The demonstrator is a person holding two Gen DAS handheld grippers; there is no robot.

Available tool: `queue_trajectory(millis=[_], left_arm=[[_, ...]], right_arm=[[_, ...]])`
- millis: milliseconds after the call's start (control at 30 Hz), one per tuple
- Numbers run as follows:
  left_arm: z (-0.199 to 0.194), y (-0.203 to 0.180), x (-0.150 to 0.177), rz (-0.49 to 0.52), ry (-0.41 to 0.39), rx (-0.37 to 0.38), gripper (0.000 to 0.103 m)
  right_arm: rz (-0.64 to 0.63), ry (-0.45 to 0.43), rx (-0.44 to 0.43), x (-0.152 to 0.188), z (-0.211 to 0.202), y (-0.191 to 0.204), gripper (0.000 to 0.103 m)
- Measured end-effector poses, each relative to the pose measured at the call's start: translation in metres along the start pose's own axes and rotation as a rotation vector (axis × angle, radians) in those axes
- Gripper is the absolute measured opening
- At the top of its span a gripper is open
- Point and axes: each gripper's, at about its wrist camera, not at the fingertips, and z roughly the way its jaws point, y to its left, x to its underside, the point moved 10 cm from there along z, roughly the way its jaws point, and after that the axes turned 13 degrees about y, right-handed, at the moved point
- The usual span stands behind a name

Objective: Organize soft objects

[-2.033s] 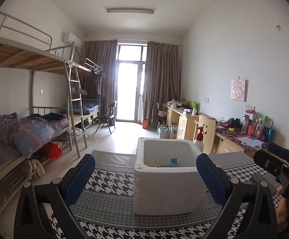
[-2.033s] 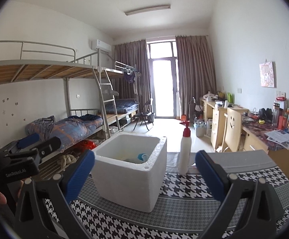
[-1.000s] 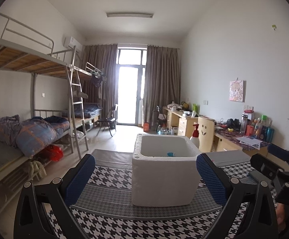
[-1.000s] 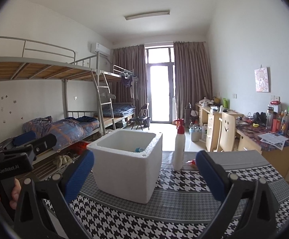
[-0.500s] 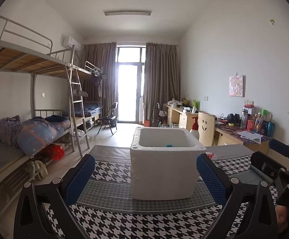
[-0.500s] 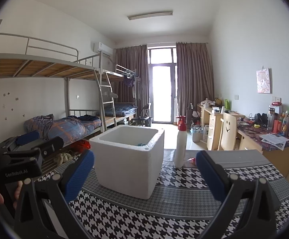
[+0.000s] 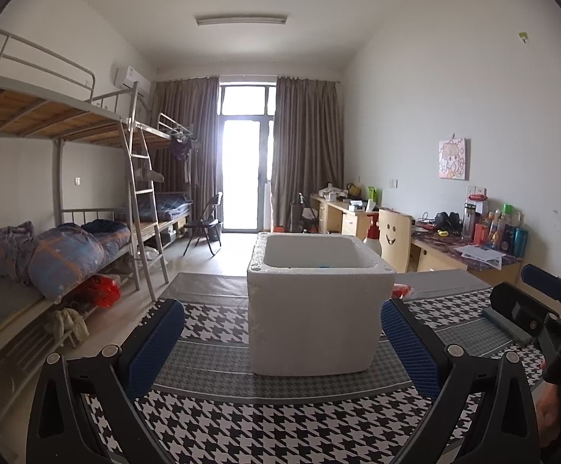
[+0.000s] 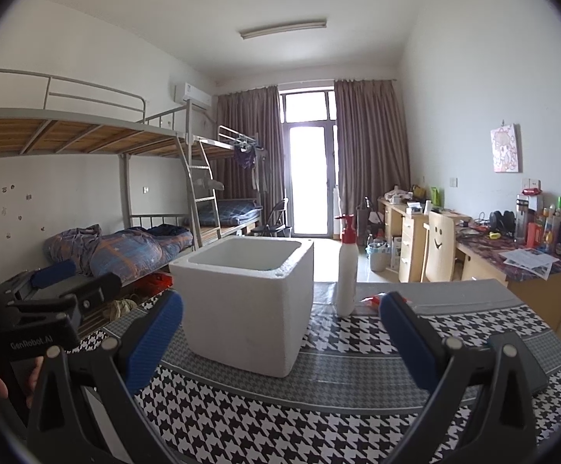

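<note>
On the houndstooth cloth [image 7: 280, 425] ahead of me sits the foam box [image 7: 313, 309]; my left gripper [image 7: 280, 352] and right gripper [image 8: 280, 344] hover spread wide, holding nothing.

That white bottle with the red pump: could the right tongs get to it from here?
Probably yes. The right tongs are open and empty, and the bottle stands upright beside the foam box, apart from it, with bare houndstooth cloth in between.
</note>
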Motion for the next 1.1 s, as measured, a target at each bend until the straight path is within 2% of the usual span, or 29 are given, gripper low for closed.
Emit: queue_trajectory(millis=[267, 700, 1100], left_arm=[[-0.001, -0.003, 0.002, -0.006, -0.005, 0.017, 0.102], [0.000, -0.001, 0.010, -0.008, 0.009, 0.027, 0.102], [-0.002, -0.007, 0.010, 0.004, 0.012, 0.043, 0.102]], right_arm=[[0.028, 0.025, -0.017, 0.006, 0.005, -0.005, 0.103], [0.004, 0.025, -0.001, 0.016, 0.003, -0.001, 0.103], [0.034, 0.024, 0.024, 0.018, 0.001, -0.011, 0.103]])
